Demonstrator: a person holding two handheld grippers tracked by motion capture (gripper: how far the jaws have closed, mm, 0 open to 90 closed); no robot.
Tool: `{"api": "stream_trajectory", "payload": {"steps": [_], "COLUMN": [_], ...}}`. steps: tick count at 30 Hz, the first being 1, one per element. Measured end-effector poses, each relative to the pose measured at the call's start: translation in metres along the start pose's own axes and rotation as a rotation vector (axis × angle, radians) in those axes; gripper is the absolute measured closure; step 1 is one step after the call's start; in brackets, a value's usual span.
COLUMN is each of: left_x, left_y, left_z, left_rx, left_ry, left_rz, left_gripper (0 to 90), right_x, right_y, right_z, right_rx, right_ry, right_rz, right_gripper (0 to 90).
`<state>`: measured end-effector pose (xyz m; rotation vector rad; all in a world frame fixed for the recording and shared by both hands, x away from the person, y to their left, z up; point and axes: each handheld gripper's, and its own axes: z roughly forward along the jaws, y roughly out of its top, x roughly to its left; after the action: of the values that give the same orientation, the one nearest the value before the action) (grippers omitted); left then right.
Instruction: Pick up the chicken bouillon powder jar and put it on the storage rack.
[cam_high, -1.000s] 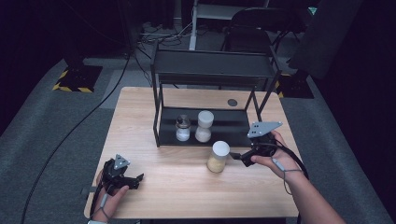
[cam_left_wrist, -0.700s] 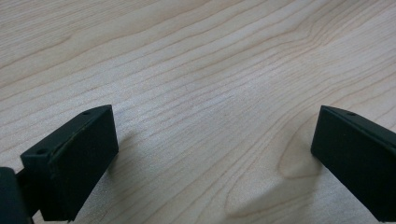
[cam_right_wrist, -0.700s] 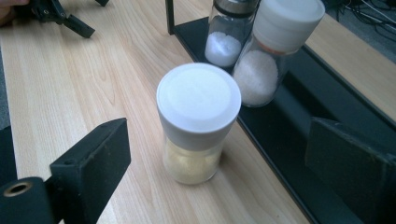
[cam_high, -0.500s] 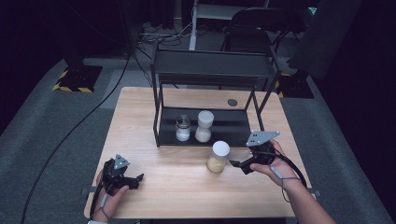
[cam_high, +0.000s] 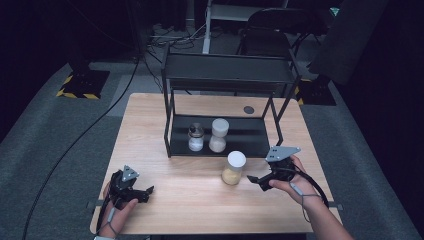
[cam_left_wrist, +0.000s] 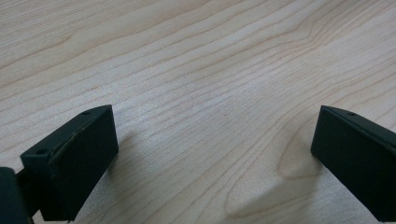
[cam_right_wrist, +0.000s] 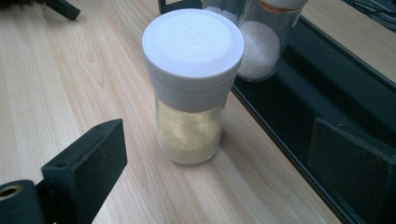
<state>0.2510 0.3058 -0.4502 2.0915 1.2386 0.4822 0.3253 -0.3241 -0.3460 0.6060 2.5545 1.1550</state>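
Your right claw (cam_high: 256, 181) hangs released, jaws spread wide, just right of the spice jar (cam_high: 233, 168) and not touching it. The jar stands upright on the table (cam_high: 200, 210), long axis vertical, white cap up, yellowish granules filling its lower part. It sits just in front of the black shelf rack (cam_high: 225, 75), close to the near lip of the rack's bottom tray; in the right gripper view the jar (cam_right_wrist: 192, 84) lies between your jaws but farther off. Two more shakers (cam_high: 207, 136) stand on that tray behind it. Bare wood lies open to the left and near side of the jar. Your left claw (cam_high: 145, 192) rests released near the table's near-left corner, well apart.
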Motion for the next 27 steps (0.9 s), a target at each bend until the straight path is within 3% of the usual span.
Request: {"api": "stream_trajectory", "payload": {"steps": [12,27], "left_x": [0.000,0.000], "left_y": [0.000,0.000], "left_z": [0.000,0.000], "left_rx": [0.000,0.000], "left_ry": [0.000,0.001], "left_rz": [-0.001,-0.001], "left_gripper": [0.6,0.5], "right_x": [0.000,-0.004], "right_y": [-0.003,0.011], "right_z": [0.011,0.030], "right_rx": [-0.012,0.000], "right_ry": [0.005,0.038], "right_rz": [0.000,-0.015], "right_gripper": [4.2,4.5]}}
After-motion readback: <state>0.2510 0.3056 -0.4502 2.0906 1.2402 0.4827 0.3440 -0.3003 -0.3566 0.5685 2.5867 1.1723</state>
